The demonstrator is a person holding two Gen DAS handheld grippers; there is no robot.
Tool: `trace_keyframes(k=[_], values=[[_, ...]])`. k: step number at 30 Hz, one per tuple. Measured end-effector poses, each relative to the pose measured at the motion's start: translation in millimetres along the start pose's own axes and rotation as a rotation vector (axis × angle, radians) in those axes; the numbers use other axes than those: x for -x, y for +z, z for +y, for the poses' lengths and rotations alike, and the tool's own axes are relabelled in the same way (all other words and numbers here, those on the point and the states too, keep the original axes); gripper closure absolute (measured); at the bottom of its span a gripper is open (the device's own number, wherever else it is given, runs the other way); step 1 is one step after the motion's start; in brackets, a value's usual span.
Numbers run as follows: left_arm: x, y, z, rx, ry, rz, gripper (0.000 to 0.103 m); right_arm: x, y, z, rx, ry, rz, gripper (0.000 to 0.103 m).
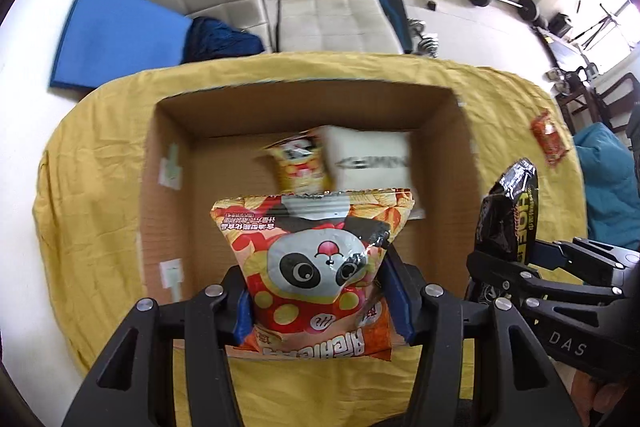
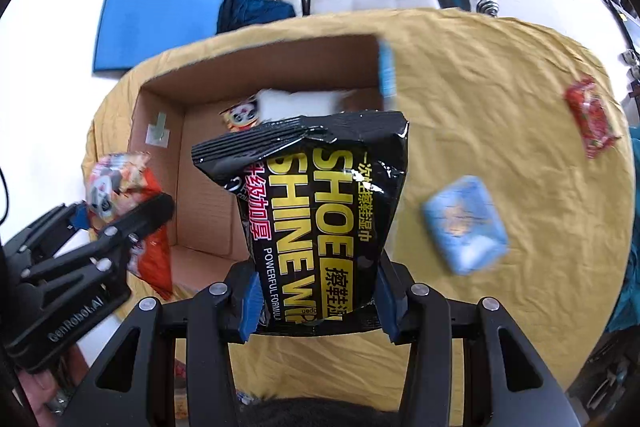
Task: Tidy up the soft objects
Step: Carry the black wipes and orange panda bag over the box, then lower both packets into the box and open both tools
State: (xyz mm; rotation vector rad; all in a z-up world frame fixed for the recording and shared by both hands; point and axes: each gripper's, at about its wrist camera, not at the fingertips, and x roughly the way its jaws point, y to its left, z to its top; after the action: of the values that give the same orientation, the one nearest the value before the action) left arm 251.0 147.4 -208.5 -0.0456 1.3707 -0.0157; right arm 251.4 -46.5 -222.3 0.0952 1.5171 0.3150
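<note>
Glossy panda-print snack bag (image 1: 316,267), crinkled

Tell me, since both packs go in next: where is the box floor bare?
Bare: the box floor's left and near part, between the left wall and the panda bag. Crowded: the far right corner, with that bag and the white pack.

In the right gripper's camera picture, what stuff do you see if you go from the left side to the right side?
Left gripper holding the panda snack bag → black shoe shine wipes pack in the right gripper → blue packet → red packet, both on the yellow cloth.
</note>
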Motion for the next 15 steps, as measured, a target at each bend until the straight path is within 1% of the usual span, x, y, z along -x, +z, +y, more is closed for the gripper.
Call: trace_keyframes(k=[3,5,7,9,12,15], values=[[-24.8,5.8,23.7,0.012,0.019,0.039,0.053,-28.7,1.8,35.0,0.011,-0.017,0.027,0.054],[-43.5,9.9,39.2,0.021,0.023,0.068,0.053,-55.5,3.7,51.8,0.023,-0.052,0.051,0.054],[-65.8,15.2,51.8,0.026,0.026,0.1,0.053,-83.2,6.3,56.5,0.024,-0.089,0.075,0.054],[-84.5,18.5,62.7,0.03,0.025,0.131,0.053,-112.2,7.6,58.3,0.022,-0.119,0.119,0.054],[-113.1,23.6,68.8,0.017,0.036,0.175,0.053,-143.3,4.8,62.0,0.027,-0.162,0.172,0.054],[-140.4,30.3,73.1,-0.002,0.056,0.212,0.053,-165.3,2.1,64.0,0.028,-0.178,0.21,0.054]])
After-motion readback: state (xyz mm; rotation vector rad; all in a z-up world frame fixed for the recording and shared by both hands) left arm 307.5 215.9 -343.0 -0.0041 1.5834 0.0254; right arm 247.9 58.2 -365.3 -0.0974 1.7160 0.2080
